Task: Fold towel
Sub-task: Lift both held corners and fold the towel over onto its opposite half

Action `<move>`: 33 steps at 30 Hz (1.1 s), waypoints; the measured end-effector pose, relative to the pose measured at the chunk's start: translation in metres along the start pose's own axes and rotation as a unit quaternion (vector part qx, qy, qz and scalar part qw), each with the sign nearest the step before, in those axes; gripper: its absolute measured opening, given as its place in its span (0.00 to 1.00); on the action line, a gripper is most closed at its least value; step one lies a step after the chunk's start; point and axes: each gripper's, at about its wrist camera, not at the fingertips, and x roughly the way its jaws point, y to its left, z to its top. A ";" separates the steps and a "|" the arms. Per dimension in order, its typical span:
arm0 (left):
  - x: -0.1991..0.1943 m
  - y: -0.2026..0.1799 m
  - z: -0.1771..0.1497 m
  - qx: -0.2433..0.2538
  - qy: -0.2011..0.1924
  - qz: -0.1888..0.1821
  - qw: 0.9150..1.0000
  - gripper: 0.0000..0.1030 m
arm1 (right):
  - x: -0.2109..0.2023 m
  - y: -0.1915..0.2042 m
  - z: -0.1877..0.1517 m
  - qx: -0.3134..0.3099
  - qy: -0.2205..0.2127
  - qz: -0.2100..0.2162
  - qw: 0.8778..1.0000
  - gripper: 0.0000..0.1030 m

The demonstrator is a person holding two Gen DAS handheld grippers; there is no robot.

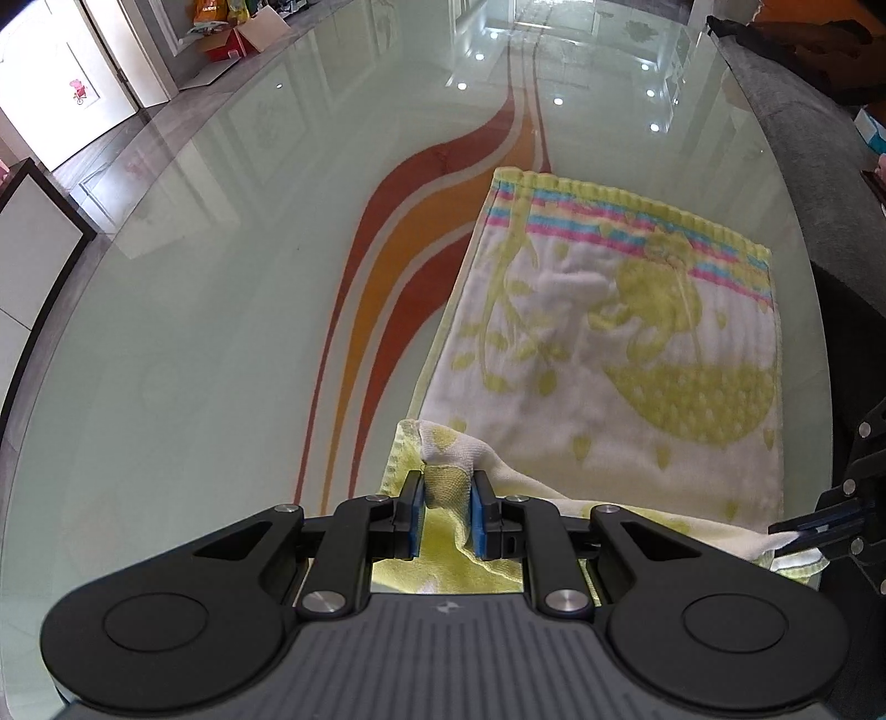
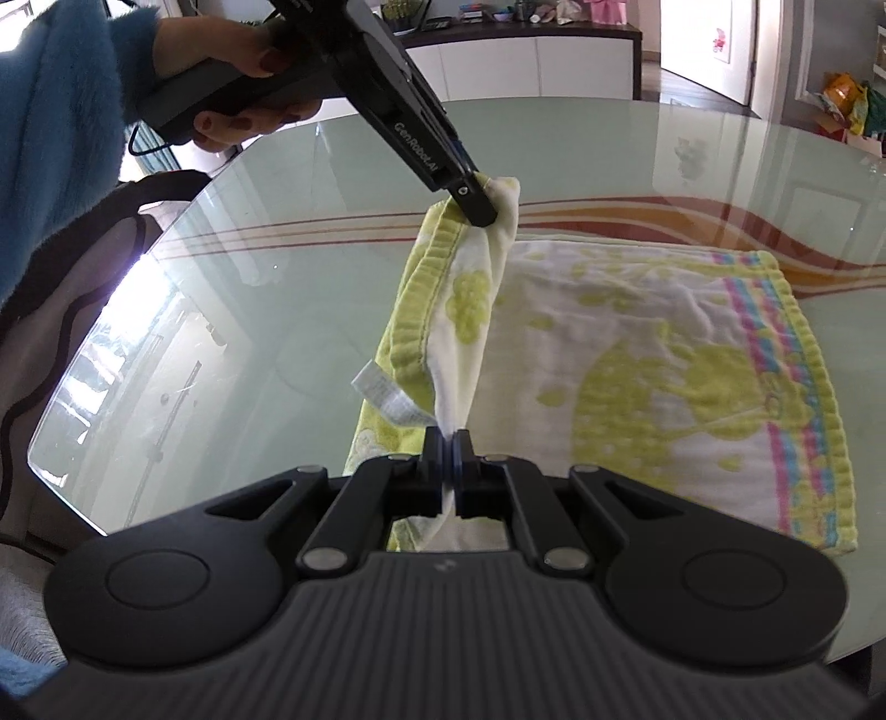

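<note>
A white towel (image 1: 626, 343) with lime-green pattern and pink and blue stripes at its far end lies on the glass table (image 1: 221, 310). My left gripper (image 1: 447, 498) is shut on one near corner of the towel and lifts it off the glass. My right gripper (image 2: 449, 443) is shut on the other near corner of the towel (image 2: 653, 382). The near edge hangs stretched between the two grippers, with a white label (image 2: 387, 396) dangling. In the right wrist view the left gripper (image 2: 483, 206) shows, held by a hand. The right gripper (image 1: 803, 531) shows at the edge of the left wrist view.
The round glass table has red and orange wave stripes (image 1: 382, 266) under the glass. A grey sofa (image 1: 814, 144) curves along its right side. A white cabinet (image 2: 531, 61) and boxes (image 1: 227, 33) stand beyond the table. A person's blue fuzzy sleeve (image 2: 55, 127) is at the left.
</note>
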 end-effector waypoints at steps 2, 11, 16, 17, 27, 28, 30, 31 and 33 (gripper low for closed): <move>0.003 -0.001 0.009 -0.001 -0.002 0.000 1.000 0.19 | -0.001 -0.008 0.001 0.003 -0.002 -0.002 1.000 0.04; 0.017 -0.006 0.041 0.006 -0.001 -0.002 1.000 0.19 | -0.007 -0.040 0.003 0.017 -0.003 -0.011 1.000 0.04; 0.024 -0.011 0.057 0.011 -0.001 -0.004 1.000 0.19 | -0.008 -0.053 0.001 0.025 -0.003 -0.013 1.000 0.04; 0.025 -0.012 0.059 0.012 0.000 -0.005 1.000 0.19 | -0.009 -0.055 0.001 0.025 -0.002 -0.013 1.000 0.04; 0.035 -0.022 0.076 0.021 0.010 -0.007 1.000 0.19 | -0.012 -0.068 -0.003 0.033 0.000 -0.014 0.999 0.04; 0.036 -0.023 0.078 0.022 0.011 -0.008 1.000 0.19 | -0.012 -0.070 -0.004 0.034 0.000 -0.014 0.999 0.04; 0.037 -0.024 0.082 0.024 0.012 -0.008 1.000 0.19 | -0.014 -0.073 -0.005 0.037 -0.002 -0.016 0.999 0.04; 0.038 -0.025 0.085 0.025 0.012 -0.008 1.000 0.19 | -0.015 -0.076 -0.005 0.038 -0.002 -0.017 0.999 0.04; 0.040 -0.027 0.089 0.026 0.013 -0.008 1.000 0.19 | -0.016 -0.080 -0.007 0.041 -0.001 -0.019 0.999 0.04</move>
